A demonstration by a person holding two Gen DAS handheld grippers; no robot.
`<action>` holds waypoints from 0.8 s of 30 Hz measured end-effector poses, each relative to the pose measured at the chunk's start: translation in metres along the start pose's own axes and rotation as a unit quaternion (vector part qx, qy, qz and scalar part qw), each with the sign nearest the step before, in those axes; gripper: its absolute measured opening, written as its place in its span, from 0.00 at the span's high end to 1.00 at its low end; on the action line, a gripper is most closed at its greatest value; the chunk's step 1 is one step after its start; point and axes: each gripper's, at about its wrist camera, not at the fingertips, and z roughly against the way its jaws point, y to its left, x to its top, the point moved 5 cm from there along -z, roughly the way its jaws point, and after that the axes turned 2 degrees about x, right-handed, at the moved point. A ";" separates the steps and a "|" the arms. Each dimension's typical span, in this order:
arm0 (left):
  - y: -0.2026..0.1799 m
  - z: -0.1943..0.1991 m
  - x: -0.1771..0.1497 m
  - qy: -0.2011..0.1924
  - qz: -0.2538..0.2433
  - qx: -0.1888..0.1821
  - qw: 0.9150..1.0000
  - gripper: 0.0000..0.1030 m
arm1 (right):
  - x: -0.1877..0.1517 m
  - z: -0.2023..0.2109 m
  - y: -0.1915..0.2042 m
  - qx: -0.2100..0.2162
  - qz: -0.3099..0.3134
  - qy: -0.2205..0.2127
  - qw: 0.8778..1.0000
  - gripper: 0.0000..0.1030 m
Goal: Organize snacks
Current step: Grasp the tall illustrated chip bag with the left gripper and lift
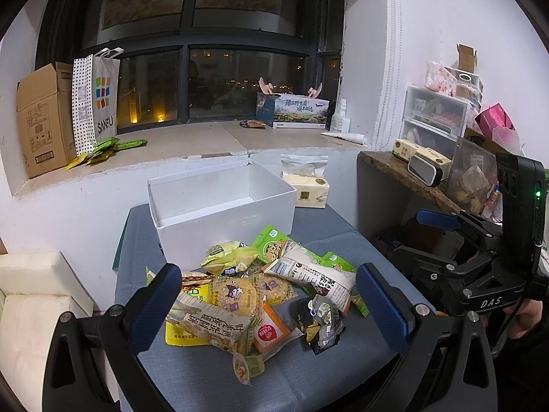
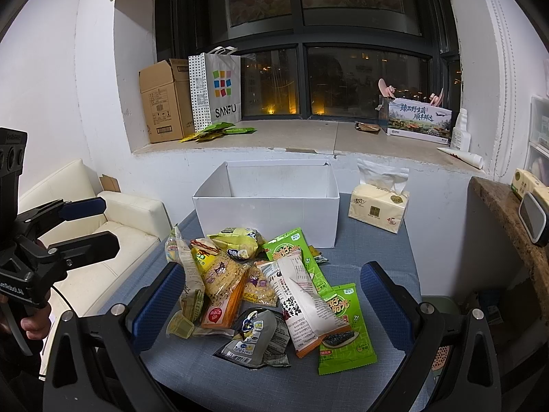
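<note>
While both the left gripper and right gripper hover spread and empty, the snack pile lies just ahead, the white box beyond it

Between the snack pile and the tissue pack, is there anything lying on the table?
Right wrist view: only the white box's near corner intrudes; otherwise bare blue table separates the snack pile from the tissue pack.

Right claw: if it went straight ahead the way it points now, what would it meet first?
Probably the snack pile: the open right claw frames it, with the long white packet nearest its centre line. The white box lies beyond. Height above the pile is unclear.
</note>
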 end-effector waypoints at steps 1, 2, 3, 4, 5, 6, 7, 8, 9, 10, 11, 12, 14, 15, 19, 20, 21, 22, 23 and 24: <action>0.001 -0.001 -0.001 0.002 0.004 0.000 1.000 0.00 | 0.000 0.000 0.000 0.000 0.000 0.000 1.000 0.00; 0.003 -0.002 -0.001 0.005 0.009 0.001 1.000 0.00 | 0.000 0.000 0.000 -0.001 0.000 0.000 1.000 0.00; 0.007 -0.005 -0.001 0.009 0.017 0.001 1.000 0.00 | 0.000 0.000 0.000 0.000 0.000 0.000 1.000 0.00; 0.012 -0.010 -0.003 0.016 0.035 0.000 0.999 0.00 | 0.000 0.000 0.000 -0.001 0.000 0.000 1.000 0.00; 0.018 -0.015 -0.005 0.026 0.053 0.000 0.998 0.00 | 0.000 0.000 0.000 -0.001 0.000 0.000 1.000 0.00; 0.025 -0.021 -0.009 0.037 0.073 0.001 0.997 0.00 | 0.000 0.000 0.000 -0.001 0.000 0.000 1.000 0.00; 0.033 -0.029 -0.013 0.050 0.097 0.000 0.994 0.00 | 0.000 0.000 0.000 0.000 0.000 0.000 1.000 0.00; 0.042 -0.038 -0.018 0.066 0.124 0.002 0.990 0.00 | 0.000 0.000 0.000 -0.001 0.000 0.000 1.000 0.00; 0.052 -0.049 -0.023 0.085 0.153 0.008 0.985 0.00 | 0.000 0.000 0.000 -0.001 0.000 0.000 1.000 0.00; 0.063 -0.061 -0.030 0.104 0.184 0.018 0.977 0.00 | 0.000 0.000 0.000 -0.001 0.000 0.000 1.000 0.00; 0.070 -0.069 -0.036 0.118 0.201 0.028 0.972 0.00 | 0.000 0.000 0.000 0.000 -0.002 0.000 1.000 0.00; 0.078 -0.081 -0.043 0.132 0.219 0.039 0.966 0.00 | -0.001 0.000 0.000 0.000 -0.003 0.001 1.000 0.00; 0.091 -0.101 -0.056 0.158 0.254 0.051 0.953 0.00 | -0.002 -0.002 -0.001 0.000 -0.003 0.004 1.000 0.00; 0.101 -0.113 -0.066 0.172 0.286 0.053 0.941 0.00 | -0.003 -0.002 0.000 0.000 -0.003 0.004 1.000 0.00; 0.127 -0.143 -0.089 0.202 0.339 0.092 0.914 0.00 | -0.005 -0.004 -0.001 -0.002 -0.001 0.006 1.000 0.00; 0.130 -0.149 -0.092 0.205 0.345 0.095 0.911 0.00 | -0.006 -0.004 -0.002 -0.002 -0.003 0.006 1.000 0.00; 0.131 -0.155 -0.095 0.210 0.343 0.102 0.910 0.00 | -0.006 -0.005 -0.003 -0.001 -0.004 0.007 1.000 0.00; 0.132 -0.161 -0.099 0.222 0.340 0.114 0.907 0.01 | -0.006 -0.005 -0.003 -0.002 -0.005 0.007 1.000 0.00; 0.133 -0.165 -0.102 0.226 0.340 0.114 0.906 0.01 | -0.006 -0.006 -0.004 -0.003 -0.006 0.008 1.000 0.00; 0.133 -0.171 -0.107 0.233 0.339 0.115 0.904 0.03 | -0.006 -0.007 -0.004 -0.003 -0.006 0.008 1.000 0.00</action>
